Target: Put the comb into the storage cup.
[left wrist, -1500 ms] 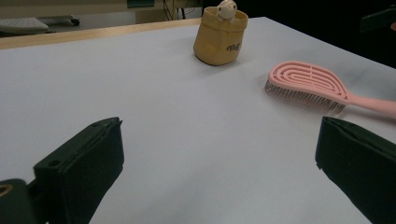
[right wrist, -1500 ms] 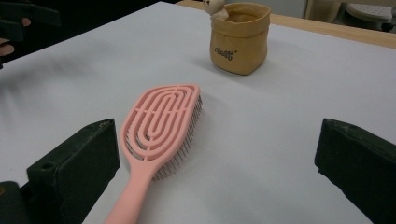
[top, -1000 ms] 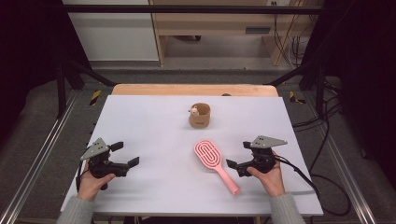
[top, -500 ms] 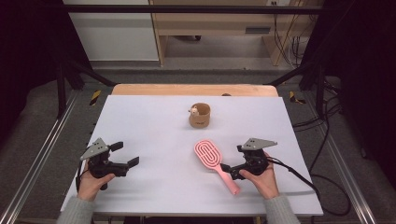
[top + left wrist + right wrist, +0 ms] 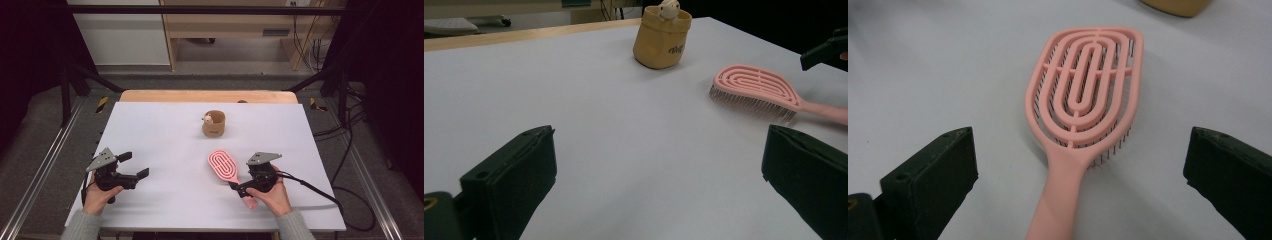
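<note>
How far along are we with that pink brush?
Nothing looks finished: the pink brush lies bristles-down on the table, apart from the tan cup. In hand: the right tongs are open, straddling its handle, not clamped. Left tongs are open and idle. Gripping and lifting remain.

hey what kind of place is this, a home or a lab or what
Most likely a lab or workshop set up for recording. A white table stands inside a black metal frame, cables run over the grey floor, and a person holds a gripper in each hand.
</note>
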A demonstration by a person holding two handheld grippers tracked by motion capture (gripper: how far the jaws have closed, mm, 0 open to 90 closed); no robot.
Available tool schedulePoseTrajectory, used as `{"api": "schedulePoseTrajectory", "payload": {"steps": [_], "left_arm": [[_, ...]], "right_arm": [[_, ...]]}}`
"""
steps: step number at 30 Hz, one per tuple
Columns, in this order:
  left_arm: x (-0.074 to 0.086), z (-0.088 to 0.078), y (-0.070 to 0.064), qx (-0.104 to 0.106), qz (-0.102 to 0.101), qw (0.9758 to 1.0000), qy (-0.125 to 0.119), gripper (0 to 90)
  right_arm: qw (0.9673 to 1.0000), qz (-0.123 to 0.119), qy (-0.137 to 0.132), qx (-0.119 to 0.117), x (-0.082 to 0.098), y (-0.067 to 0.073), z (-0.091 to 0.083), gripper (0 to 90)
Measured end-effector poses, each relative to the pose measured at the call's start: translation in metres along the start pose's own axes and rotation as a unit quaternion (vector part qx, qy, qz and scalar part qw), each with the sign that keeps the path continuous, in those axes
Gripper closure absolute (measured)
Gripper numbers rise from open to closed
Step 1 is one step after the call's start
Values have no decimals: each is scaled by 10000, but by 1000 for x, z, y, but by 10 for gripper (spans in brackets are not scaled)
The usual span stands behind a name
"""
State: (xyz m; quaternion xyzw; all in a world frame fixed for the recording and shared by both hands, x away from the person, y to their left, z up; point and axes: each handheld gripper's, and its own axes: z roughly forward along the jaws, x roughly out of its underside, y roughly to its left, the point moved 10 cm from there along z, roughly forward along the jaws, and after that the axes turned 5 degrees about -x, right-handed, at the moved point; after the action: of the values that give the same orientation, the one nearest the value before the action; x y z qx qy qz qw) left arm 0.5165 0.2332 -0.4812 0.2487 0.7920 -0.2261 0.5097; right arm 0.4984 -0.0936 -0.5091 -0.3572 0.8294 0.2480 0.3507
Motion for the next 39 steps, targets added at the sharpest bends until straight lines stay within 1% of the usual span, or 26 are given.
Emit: {"api": "schedulePoseTrajectory", "payload": {"steps": [1, 2, 3, 4, 7, 8, 9, 11, 12, 14, 15, 16, 18, 20, 22, 23, 27, 29, 30, 32, 34, 39], "left_arm": [[0, 0, 0, 2, 2, 10000, 0, 11], [0, 0, 0, 2, 3, 10000, 0, 11], [0, 0, 0, 4, 3, 10000, 0, 11], [0, 0, 0, 2, 4, 10000, 2, 11], [0, 0, 0, 1, 1, 10000, 7, 11], [0, 0, 0, 2, 2, 10000, 6, 11], [0, 0, 0, 2, 2, 10000, 6, 11], [0, 0, 0, -2, -2, 10000, 5, 11], [0, 0, 0, 1, 8, 10000, 13, 11], [1, 0, 0, -1, 7, 10000, 18, 11], [1, 0, 0, -1, 7, 10000, 18, 11], [1, 0, 0, 1, 7, 10000, 17, 11], [1, 0, 0, 3, 1, 10000, 20, 11], [1, 0, 0, 7, 1, 10000, 24, 11], [1, 0, 0, 2, 1, 10000, 25, 11], [1, 0, 0, 3, 1, 10000, 25, 11], [1, 1, 0, 5, 4, 10000, 37, 11], [1, 1, 0, 8, 6, 10000, 36, 11], [1, 1, -1, 10, 9, 10000, 34, 11], [1, 1, 0, 8, 5, 10000, 36, 11], [1, 1, 0, 8, 4, 10000, 36, 11], [1, 1, 0, 11, 7, 10000, 37, 12]], "right_arm": [[10000, 0, 0, 0, 0, 0, 0, 12], [9999, -9, 89, 54, 2, 1, 3, 20], [9999, -9, 89, 54, 2, 1, 3, 20], [9998, -24, 178, 119, 4, 1, 6, 30], [9997, 1, 227, 125, 6, 2, 9, 43], [9995, 48, 274, 142, 7, 2, 10, 47], [9994, 29, 297, 164, 8, 1, 11, 56], [9993, 38, 345, 156, 9, 1, 11, 65], [9991, 37, 406, 106, 11, 3, 13, 88], [9989, 64, 448, 76, 13, 4, 15, 101], [9989, 53, 471, 49, 14, 4, 16, 127], [9989, 53, 471, 49, 14, 4, 16, 127], [9985, 48, 553, -10, 16, 6, 18, 193], [9981, 67, 611, -18, 18, 6, 19, 223], [9978, 55, 658, 4, 19, 5, 20, 258], [9978, 55, 658, 4, 19, 5, 20, 258], [9970, 92, 762, 49, 22, 5, 20, 312], [9966, 48, 819, 95, 24, 3, 20, 337], [9965, 51, 835, 80, 24, 3, 21, 360], [9964, 53, 841, 79, 24, 3, 21, 373], [9960, 49, 889, 99, 25, 3, 21, 419], [9954, 39, 955, 117, 27, 2, 21, 494]]}}
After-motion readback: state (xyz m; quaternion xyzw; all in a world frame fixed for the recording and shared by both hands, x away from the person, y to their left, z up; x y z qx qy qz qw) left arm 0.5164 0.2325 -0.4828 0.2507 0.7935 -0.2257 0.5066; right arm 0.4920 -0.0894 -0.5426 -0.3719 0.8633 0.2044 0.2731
